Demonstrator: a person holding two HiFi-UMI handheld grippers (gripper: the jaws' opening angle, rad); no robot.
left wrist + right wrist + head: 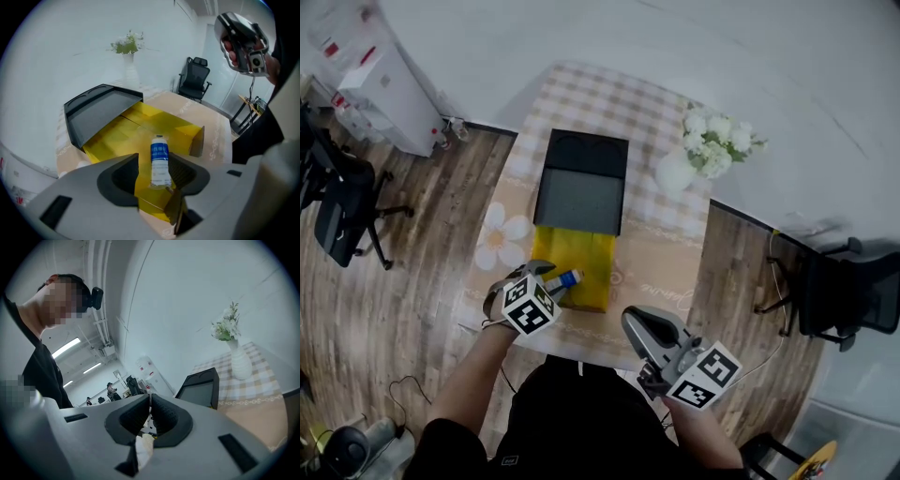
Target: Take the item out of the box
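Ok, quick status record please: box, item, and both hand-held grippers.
box: yellow, on the table, black lid open
item: white tube with blue label, lying on the box's yellow surface
left hand-held gripper: open, tube between the jaws, not clamped
right hand-held gripper: shut, away from the box

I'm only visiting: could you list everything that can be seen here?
table: one, checked cloth, centre
box: one, yellow with black lid opened back, mid-table
tube: one, white with blue label, on the box's near part
vase of flowers: one, white, table's far right
flower-shaped mat: one, white, left of box
office chairs: two, black, floor either side
cabinet: one, white, far left
left gripper: one, grey, jaws open either side of the tube
right gripper: one, grey, jaws together
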